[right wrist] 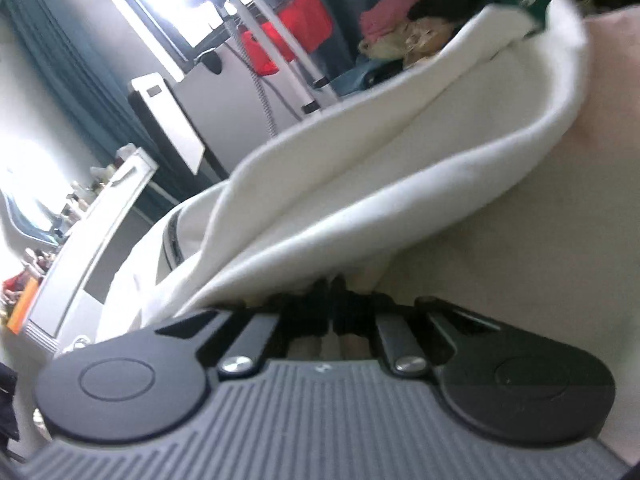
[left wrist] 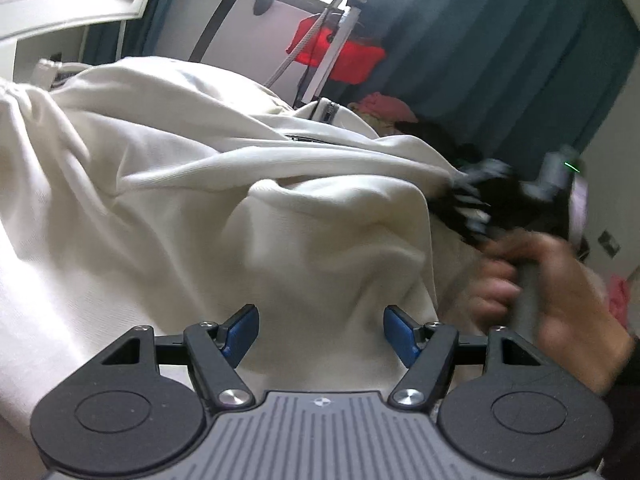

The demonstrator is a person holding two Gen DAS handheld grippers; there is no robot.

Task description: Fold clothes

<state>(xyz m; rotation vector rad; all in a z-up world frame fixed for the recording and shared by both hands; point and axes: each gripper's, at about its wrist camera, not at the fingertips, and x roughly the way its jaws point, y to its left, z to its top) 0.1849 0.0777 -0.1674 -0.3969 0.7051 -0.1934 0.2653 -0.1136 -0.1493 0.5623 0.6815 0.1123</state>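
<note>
Cream zip-up garment (left wrist: 192, 184) lay heaped and rumpled across what looked like a bed; the surface under it hardly showed, so that's a guess. Dark zipper (left wrist: 330, 112) sat near the far end.

Left tongs (left wrist: 319, 334) stood spread, blue pads (left wrist: 243, 332) clear of the cloth, nothing between them, hovering just over the near fold. Probably waiting for a second grab point while the other side got lifted.

Right tongs (right wrist: 333, 316) were pressed together, with a thick cream edge (right wrist: 400, 184) rising right from the tips. Looked like a pinch on the garment hem, likely to pull that side up and over for a fold. The pads themselves were buried in dark blur, so contact was inferred, not cleanly seen.

In the left wrist view the person's right hand (left wrist: 532, 292) gripped the tool handle, heavily motion-smeared; the right tool's head at the garment's right edge was a dark blur too.

Background: teal curtain (left wrist: 500, 52), red bin (left wrist: 344, 56) on a white rack, pink and mixed clothes pile (right wrist: 396, 28) beyond the garment. Sleeves and full outline of the garment were not sortable; much was cut off by the frame. Fold seemed barely begun.
</note>
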